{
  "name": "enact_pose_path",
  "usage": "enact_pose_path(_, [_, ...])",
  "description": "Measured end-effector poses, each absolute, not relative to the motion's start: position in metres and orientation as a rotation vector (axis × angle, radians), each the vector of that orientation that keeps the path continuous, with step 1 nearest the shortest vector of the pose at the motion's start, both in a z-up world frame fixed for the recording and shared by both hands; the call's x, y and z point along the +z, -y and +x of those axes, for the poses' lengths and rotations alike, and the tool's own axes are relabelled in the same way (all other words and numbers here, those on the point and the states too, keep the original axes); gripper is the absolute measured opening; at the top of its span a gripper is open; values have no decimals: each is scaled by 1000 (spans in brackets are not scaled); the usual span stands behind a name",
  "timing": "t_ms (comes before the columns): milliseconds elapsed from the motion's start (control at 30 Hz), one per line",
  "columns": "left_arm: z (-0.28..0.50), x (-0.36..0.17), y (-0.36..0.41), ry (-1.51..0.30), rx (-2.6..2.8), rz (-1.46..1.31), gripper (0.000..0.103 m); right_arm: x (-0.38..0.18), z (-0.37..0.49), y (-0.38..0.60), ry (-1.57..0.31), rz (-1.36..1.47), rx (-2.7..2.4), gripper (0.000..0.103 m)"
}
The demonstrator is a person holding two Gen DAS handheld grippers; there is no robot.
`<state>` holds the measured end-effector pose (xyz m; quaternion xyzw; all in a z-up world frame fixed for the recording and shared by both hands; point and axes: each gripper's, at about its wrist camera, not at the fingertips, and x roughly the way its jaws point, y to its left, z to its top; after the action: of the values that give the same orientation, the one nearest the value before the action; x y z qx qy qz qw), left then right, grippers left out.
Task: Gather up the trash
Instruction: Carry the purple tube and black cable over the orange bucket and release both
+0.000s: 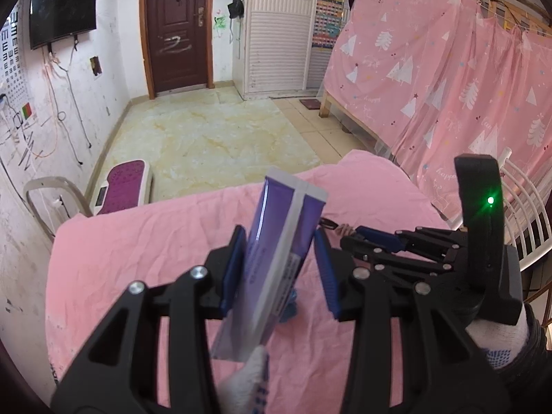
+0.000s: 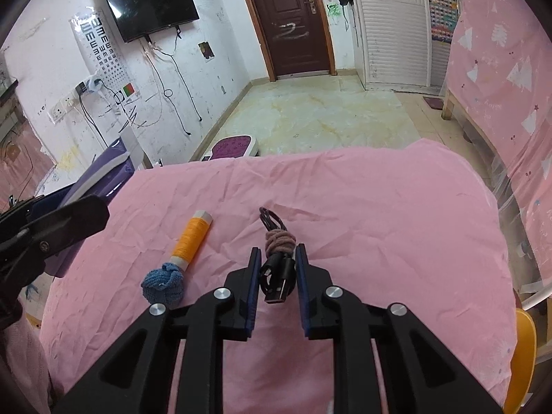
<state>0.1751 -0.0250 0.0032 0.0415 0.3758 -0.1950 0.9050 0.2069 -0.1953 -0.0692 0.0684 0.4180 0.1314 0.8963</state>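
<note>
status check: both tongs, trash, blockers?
Left tongs around purple tube, grip unclear. Right tongs straddling bundled black cable. Orange spool, blue ball beside.

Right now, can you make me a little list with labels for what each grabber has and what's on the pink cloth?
left gripper: jaws around a purple packet, not clearly squeezing it
right gripper: jaws on either side of a black cable, grip unclear
cable: bundled, tied with a brownish band
pink cloth: also holds an orange thread spool and a blue knitted ball
spool and ball: touching
</note>
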Motion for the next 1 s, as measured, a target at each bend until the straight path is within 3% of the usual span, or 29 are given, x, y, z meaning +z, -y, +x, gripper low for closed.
enact_pose_path(1000, [143, 10, 153, -767, -547, 153, 39, -31, 110, 365, -705, 323, 144, 6])
